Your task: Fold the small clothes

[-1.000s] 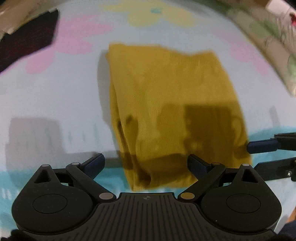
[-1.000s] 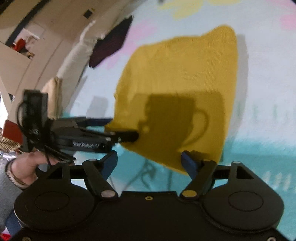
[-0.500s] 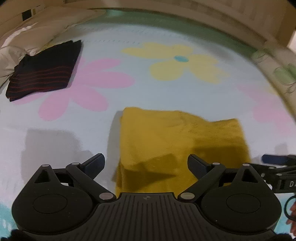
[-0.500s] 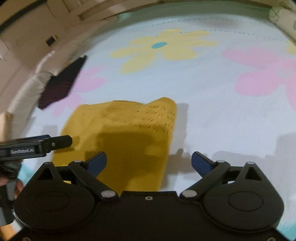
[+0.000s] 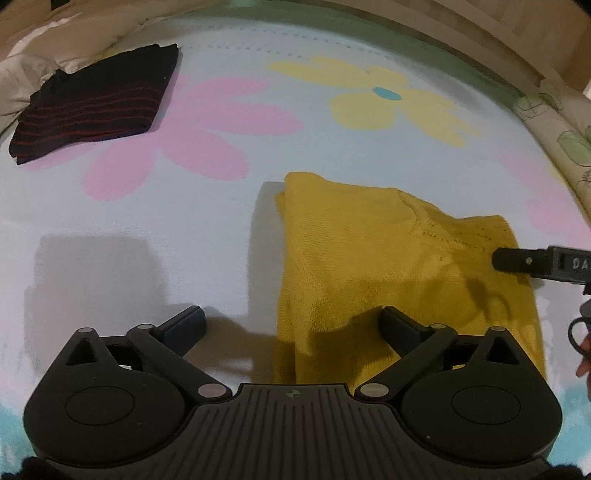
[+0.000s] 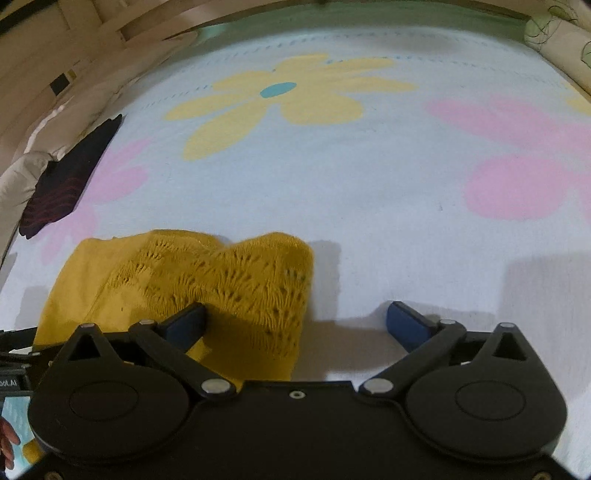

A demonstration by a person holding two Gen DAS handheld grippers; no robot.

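A yellow knit garment (image 5: 388, 266) lies folded on the flowered sheet (image 5: 221, 229), its openwork top layer (image 6: 229, 280) facing the right wrist view. My left gripper (image 5: 291, 321) is open just above the sheet, with the garment's left edge under the gap and nothing gripped. My right gripper (image 6: 297, 321) has its jaws opening wide. Its left finger (image 6: 188, 325) is over the knit and its right finger (image 6: 406, 321) over bare sheet, neither pressing on cloth. One finger of the right gripper (image 5: 532, 260) shows over the garment's right side.
A folded black garment with red stripes (image 5: 96, 107) lies at the far left, next to a pale pillow (image 5: 26, 70). A leaf-print cushion (image 5: 565, 122) lines the right side. A wooden bed frame (image 6: 110, 33) runs behind. A hand (image 5: 585, 354) shows at the right edge.
Both grippers drew back and tilted up from the yellow garment, so more of the bed shows. The right jaws spread wider. The garment now lies flat, free of both.
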